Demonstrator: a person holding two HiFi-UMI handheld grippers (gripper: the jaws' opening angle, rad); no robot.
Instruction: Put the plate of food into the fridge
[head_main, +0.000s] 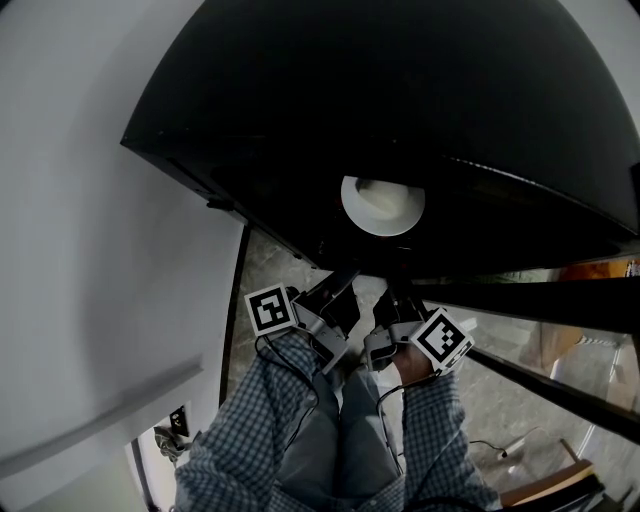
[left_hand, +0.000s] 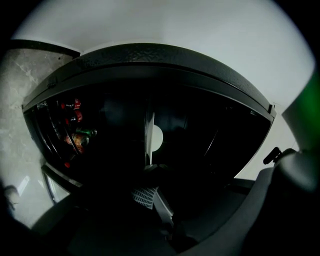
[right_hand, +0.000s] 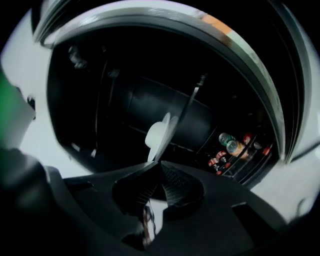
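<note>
A white plate (head_main: 382, 205) with pale food lies inside the dark, open fridge (head_main: 300, 110). Both grippers hang just outside the opening, below the plate and apart from it. My left gripper (head_main: 343, 285) points in at it, and its jaws look closed together with nothing between them. My right gripper (head_main: 388, 305) is beside it, jaws met at a point and empty. The plate shows small beyond the left gripper's tips (left_hand: 156, 138) and beyond the right gripper's tips (right_hand: 160, 132). The left gripper (left_hand: 152, 170) is dim; the right gripper (right_hand: 159, 164) shows clearly.
Bottles and cans fill the door rack (left_hand: 75, 132) (right_hand: 235, 145). The open fridge door (head_main: 560, 300) reaches right of the grippers. A white wall (head_main: 90, 250) stands left, with stone floor (head_main: 270, 260) below. A wooden piece (head_main: 560, 485) sits at bottom right.
</note>
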